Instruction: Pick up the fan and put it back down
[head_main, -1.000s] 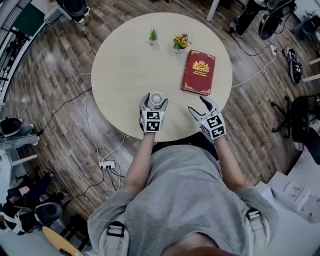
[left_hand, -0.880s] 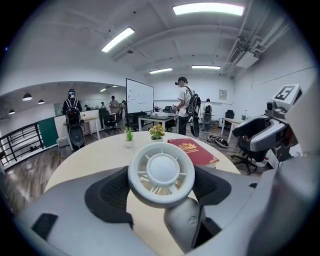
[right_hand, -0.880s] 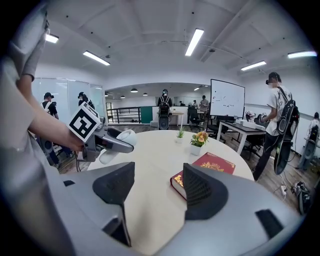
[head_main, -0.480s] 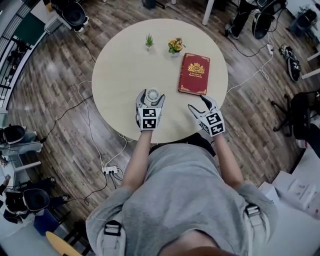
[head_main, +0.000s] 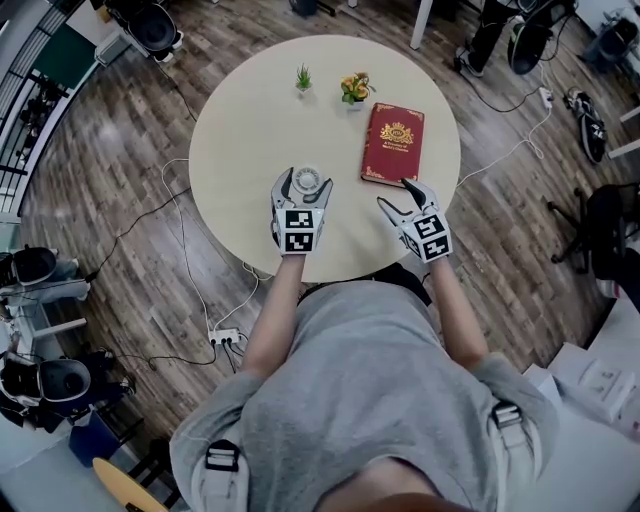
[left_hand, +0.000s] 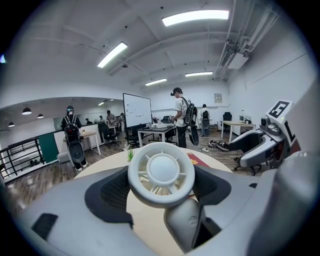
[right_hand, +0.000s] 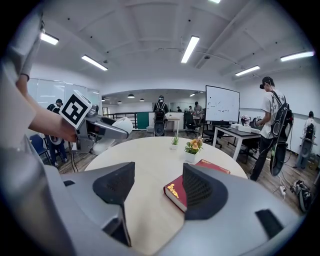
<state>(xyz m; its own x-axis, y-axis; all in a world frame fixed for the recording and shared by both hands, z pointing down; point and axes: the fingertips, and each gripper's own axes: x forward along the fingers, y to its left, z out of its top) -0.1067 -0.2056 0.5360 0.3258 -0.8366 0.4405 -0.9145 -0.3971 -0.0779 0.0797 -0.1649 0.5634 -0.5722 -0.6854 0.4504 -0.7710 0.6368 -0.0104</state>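
The left tongs (head_main: 300, 195) are clenched on the fan (head_main: 309, 182). The right tongs (head_main: 398, 197) are released and hold nothing.

From the head view, a red book (head_main: 393, 143) lies flat on the round worktop (head_main: 250, 130). The fan is to the left of the book, beside its near end, in the left tongs. The right tongs are close to the book's near edge. A little green plant (head_main: 304, 76) and a pot of flowers (head_main: 356, 87) stand past the book's far left corner. The flowers are nearer the book than the plant is.

In the left gripper view, the round white fan sits upright between the two dark pads, and both pads press on its sides. Its grey foot hangs below it. I cannot tell if the foot touches the worktop. A bit of the book shows behind the fan, on its right.

In the right gripper view, the two pads are wide apart with nothing pinched. The book shows past the gap between them, lying on the worktop. The flowers and the plant are behind the book. The left tongs are far to the left of the book.
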